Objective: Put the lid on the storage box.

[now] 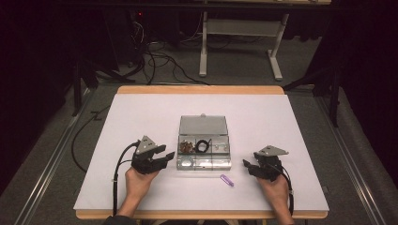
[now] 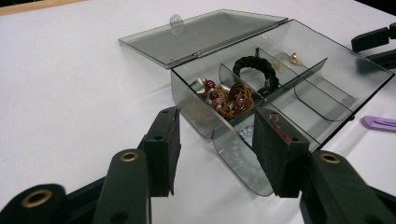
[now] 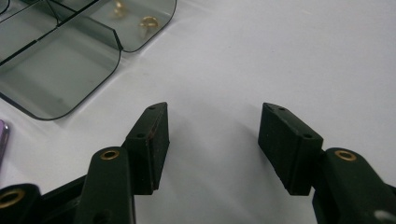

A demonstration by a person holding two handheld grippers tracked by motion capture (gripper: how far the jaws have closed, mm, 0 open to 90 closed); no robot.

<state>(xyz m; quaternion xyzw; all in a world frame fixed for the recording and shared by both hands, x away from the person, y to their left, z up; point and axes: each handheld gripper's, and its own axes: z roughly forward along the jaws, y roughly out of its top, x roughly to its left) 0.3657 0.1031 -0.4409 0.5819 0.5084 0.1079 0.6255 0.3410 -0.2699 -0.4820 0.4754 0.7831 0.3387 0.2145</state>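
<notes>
A white sheet covers the wooden-edged counter (image 1: 141, 101), its pale timber rim showing at the far and near sides. Beyond it, black cables (image 1: 159, 58) snake across the grey carpeted floor (image 1: 244, 70). A white metal table frame (image 1: 239, 35) stands farther back, its feet planted on that floor, dark all around.

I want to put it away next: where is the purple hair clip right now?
The purple hair clip lies on the white table cover in the high view, just in front of the open compartment box, nearer the right tool.
</notes>
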